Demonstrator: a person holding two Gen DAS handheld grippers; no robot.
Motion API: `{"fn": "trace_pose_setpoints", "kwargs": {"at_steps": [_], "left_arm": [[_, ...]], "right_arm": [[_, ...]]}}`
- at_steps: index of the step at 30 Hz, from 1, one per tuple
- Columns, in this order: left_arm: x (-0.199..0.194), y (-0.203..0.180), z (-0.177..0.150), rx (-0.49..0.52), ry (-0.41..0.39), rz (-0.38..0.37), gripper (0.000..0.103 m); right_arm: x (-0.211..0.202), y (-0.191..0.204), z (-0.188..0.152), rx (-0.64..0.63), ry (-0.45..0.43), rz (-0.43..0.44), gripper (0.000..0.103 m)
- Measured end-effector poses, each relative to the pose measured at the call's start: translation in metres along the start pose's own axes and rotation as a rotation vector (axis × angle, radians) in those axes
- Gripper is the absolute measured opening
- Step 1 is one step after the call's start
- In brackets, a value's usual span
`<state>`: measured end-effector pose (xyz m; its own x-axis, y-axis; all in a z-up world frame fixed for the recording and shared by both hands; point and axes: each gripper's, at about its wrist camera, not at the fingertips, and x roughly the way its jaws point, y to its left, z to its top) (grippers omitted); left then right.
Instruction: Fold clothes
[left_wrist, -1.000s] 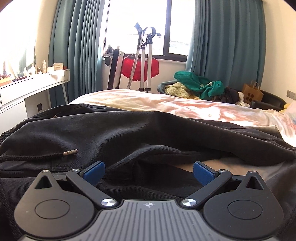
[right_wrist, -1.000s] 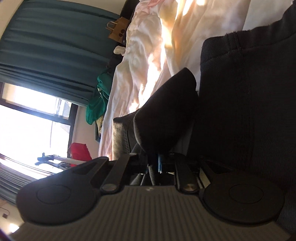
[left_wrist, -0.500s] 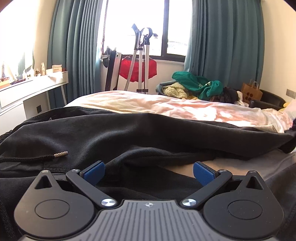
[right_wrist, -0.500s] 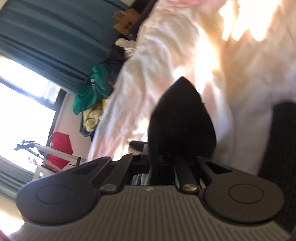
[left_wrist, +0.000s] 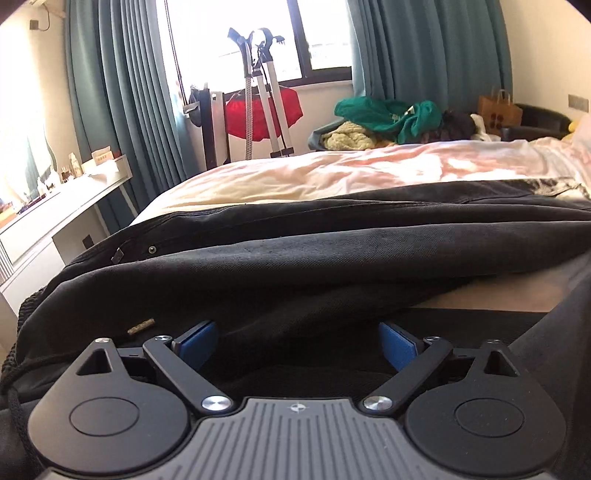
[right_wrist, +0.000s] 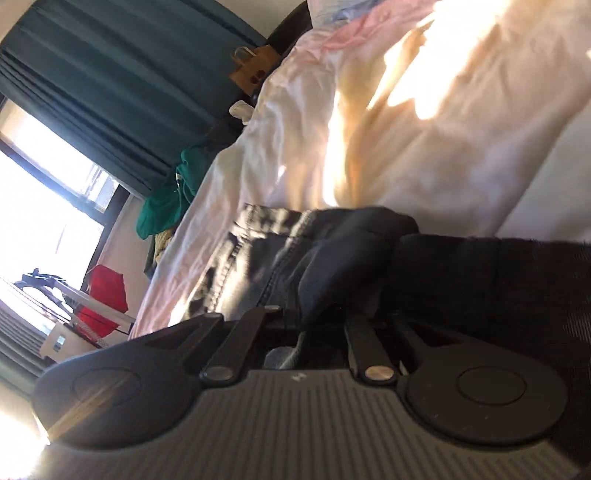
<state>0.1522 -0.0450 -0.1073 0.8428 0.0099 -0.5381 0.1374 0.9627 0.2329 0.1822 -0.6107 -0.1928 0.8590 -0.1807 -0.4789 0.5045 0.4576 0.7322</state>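
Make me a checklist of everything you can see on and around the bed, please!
Surface: bed with a pale rumpled sheet, sunlit.
Job's things: black garment spread across the bed; its drawstring tip lies near the left fingers.
Clutter: green clothes pile, brown paper bag.
Grippers: left gripper closing, fabric between its fingers, not pinched; right gripper shut on a fold of the black garment.
Cables: nothing seen.
Surroundings: teal curtains, bright window, white desk.
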Motion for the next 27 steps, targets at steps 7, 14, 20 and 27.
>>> {"fn": "trace_pose_setpoints", "kwargs": {"at_steps": [7,14,20,27], "left_arm": [[0.014,-0.021,0.004,0.225,-0.005,-0.018,0.081],[0.025,-0.01,0.011,0.098,-0.006,-0.053,0.032],[-0.014,0.014,0.026,0.065,-0.107,-0.133,0.007],[-0.042,0.02,0.014,0.112,-0.016,-0.296,0.008]], "right_arm": [[0.003,0.016,0.0,-0.084,-0.05,-0.021,0.008],[-0.001,0.021,0.006,-0.048,-0.116,0.008,0.007],[-0.019,0.048,0.017,-0.134,-0.201,0.036,0.007],[-0.007,0.029,0.012,-0.23,-0.104,-0.123,0.008]]}}
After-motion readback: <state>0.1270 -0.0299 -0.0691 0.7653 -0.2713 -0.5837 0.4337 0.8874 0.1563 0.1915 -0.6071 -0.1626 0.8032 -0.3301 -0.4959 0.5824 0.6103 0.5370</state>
